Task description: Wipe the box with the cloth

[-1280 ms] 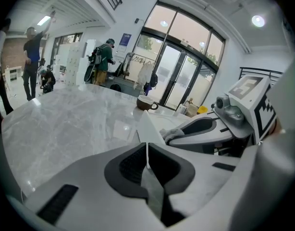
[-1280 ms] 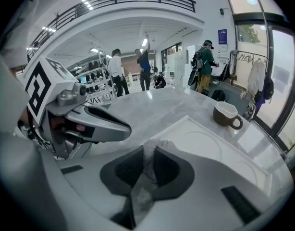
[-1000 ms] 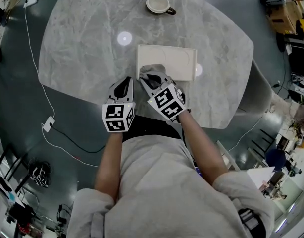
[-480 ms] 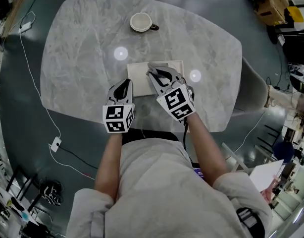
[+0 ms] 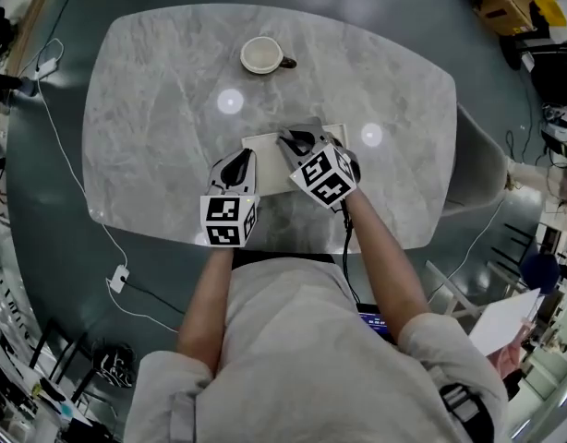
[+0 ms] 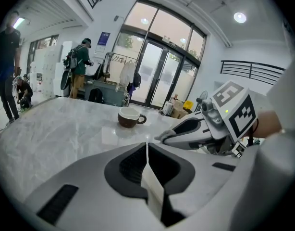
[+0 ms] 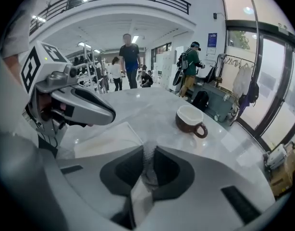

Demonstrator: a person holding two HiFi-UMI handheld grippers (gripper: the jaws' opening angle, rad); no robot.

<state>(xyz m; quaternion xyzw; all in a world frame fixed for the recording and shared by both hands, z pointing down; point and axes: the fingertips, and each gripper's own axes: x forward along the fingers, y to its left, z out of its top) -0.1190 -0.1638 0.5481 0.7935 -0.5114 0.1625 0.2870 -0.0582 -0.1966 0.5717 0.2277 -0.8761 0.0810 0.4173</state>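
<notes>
A flat white box (image 5: 267,158) lies on the marble table (image 5: 154,109), mostly hidden under both grippers. My left gripper (image 5: 239,161) is at the box's left edge, and in the left gripper view its jaws (image 6: 147,150) are shut on a thin white edge of the box (image 6: 150,179). My right gripper (image 5: 300,140) reaches over the box top and is shut on a grey textured cloth (image 7: 148,163). The cloth (image 6: 163,136) pokes out at that gripper's tip. The box's cream top (image 7: 104,138) shows below the left gripper (image 7: 85,107) in the right gripper view.
A brown cup with a white inside (image 5: 262,55) stands on the table beyond the box. A white cable and adapter (image 5: 118,278) lie on the floor to the left. Several people stand in the background (image 7: 130,59). The table's near edge runs just behind my grippers.
My right gripper has carried the cloth from the box's near left corner forward across its top. The left gripper has closed in on the box's left edge.
</notes>
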